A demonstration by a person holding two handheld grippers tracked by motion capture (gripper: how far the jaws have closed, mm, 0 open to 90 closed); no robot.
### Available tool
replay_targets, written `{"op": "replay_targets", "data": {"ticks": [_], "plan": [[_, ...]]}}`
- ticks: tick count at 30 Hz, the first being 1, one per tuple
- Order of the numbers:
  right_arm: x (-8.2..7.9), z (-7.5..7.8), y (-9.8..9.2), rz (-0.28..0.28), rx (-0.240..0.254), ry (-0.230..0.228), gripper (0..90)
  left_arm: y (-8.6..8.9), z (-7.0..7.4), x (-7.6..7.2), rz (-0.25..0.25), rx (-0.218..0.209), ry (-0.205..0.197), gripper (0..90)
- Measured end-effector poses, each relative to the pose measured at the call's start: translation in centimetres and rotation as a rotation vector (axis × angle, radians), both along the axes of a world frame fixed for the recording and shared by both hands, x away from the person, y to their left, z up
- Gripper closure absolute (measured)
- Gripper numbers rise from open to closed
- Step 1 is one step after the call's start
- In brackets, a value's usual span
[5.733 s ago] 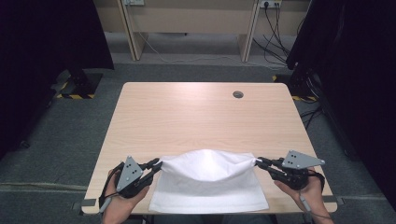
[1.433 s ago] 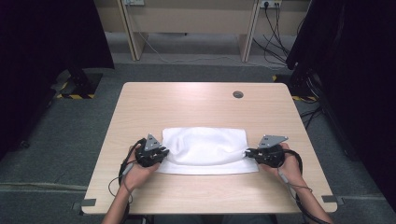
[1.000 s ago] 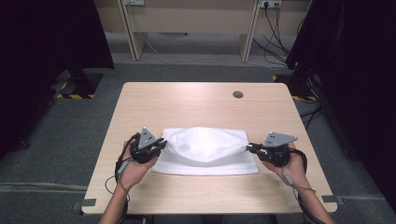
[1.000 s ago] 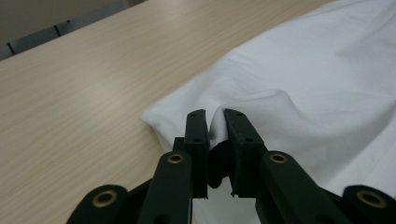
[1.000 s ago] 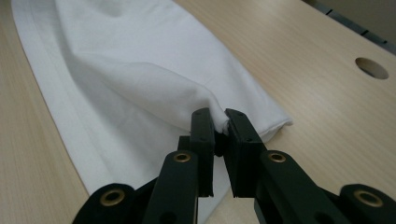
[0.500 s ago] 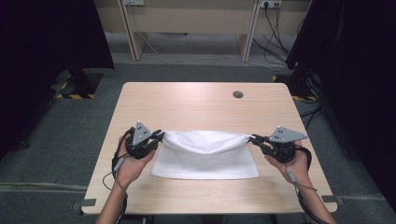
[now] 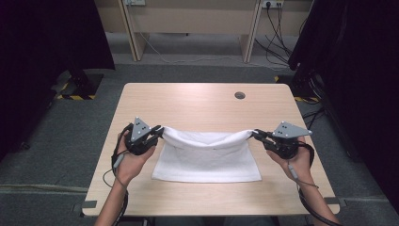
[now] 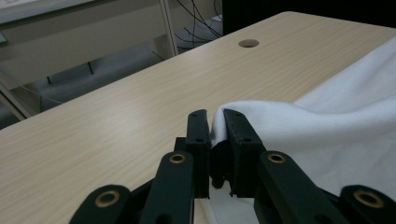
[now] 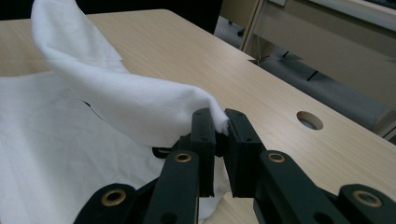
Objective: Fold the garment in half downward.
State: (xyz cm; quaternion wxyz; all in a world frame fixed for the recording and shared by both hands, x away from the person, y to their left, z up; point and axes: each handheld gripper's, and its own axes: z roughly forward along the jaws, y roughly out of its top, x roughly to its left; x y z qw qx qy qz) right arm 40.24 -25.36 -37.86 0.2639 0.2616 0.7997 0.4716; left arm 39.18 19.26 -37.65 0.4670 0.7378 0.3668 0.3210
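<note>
Gripping white towel (image 7: pixel 207 155) corners, both hands raised, tools level.

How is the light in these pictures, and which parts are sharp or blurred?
High view: even light on the table, very dark room sides, the white cloth bright but its folds still readable. Left gripper view: the left hand-held gripper looks soft up close, the wood grain sharper. Right gripper view: the cloth is nearly washed out near the right hand-held gripper.
</note>
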Motion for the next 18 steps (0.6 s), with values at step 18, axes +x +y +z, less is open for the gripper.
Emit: {"op": "replay_targets", "data": {"ticks": [18], "plan": [[-1.5, 0.6, -1.0, 0.031, 0.021, -0.021, 83.1, -0.1, -0.1, -2.5, -0.021, 0.004, -0.026, 80.6]]}}
